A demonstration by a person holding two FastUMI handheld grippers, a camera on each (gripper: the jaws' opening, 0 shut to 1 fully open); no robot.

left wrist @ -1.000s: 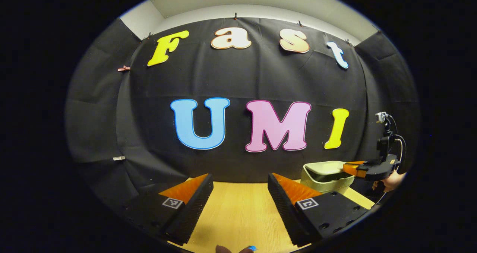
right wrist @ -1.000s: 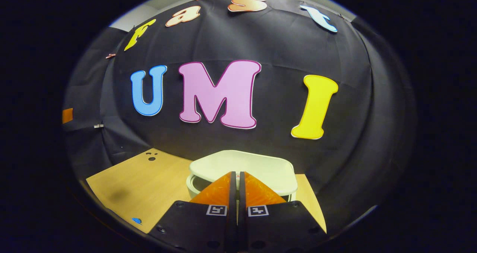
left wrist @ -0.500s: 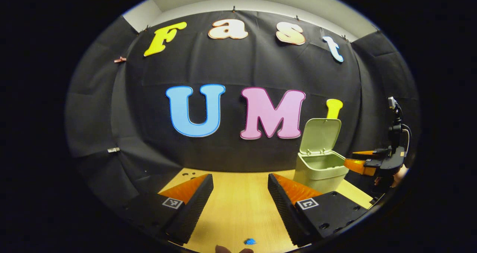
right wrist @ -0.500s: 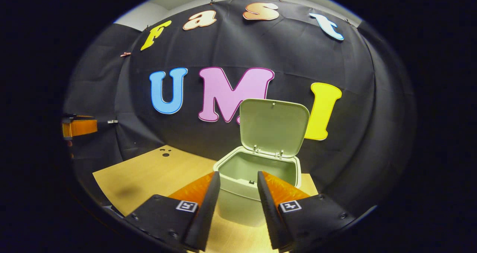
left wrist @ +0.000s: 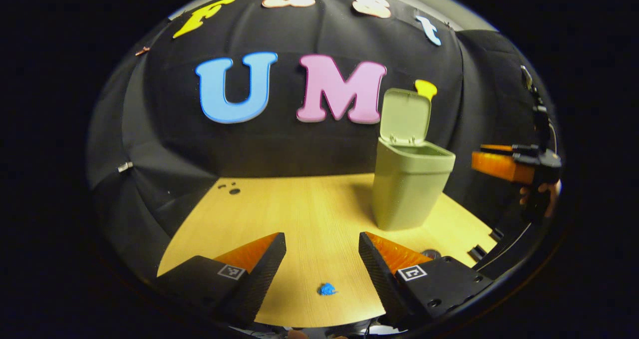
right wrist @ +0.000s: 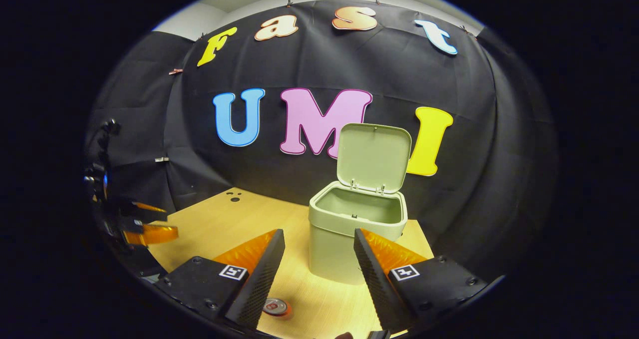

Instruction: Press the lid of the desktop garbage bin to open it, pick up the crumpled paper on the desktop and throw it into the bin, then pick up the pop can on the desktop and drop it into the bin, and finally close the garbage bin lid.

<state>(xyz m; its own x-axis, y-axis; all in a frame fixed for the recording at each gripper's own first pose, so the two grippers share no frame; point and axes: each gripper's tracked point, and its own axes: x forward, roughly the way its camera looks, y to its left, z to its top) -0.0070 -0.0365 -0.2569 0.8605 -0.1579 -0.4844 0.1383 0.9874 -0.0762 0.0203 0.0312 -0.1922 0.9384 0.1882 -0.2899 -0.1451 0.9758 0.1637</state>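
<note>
The pale green bin (left wrist: 409, 194) stands at the table's far right with its lid (left wrist: 405, 115) upright and its inside bare. My left gripper (left wrist: 322, 251) hovers open over the wooden table, well short of the bin, with nothing between its fingers. In the right gripper view the bin (right wrist: 357, 229) is just ahead, lid (right wrist: 373, 157) up. My right gripper (right wrist: 319, 261) is open in front of it. The pop can (right wrist: 276, 307) stands low between its fingers, seen from above. The right gripper (left wrist: 501, 167) also appears beside the bin, held by a hand (left wrist: 541, 194).
A small blue mark (left wrist: 327, 289) lies on the table (left wrist: 299, 204) near the front edge. Dark holes (left wrist: 230, 188) mark the far left corner. The left gripper (right wrist: 150, 231) is at the left edge of the right gripper view. Black cloth walls the back and sides.
The bin's lid has sprung up from shut to fully open. My right gripper went from shut on the lid's front to open and drew back. The left gripper view now takes in more table.
</note>
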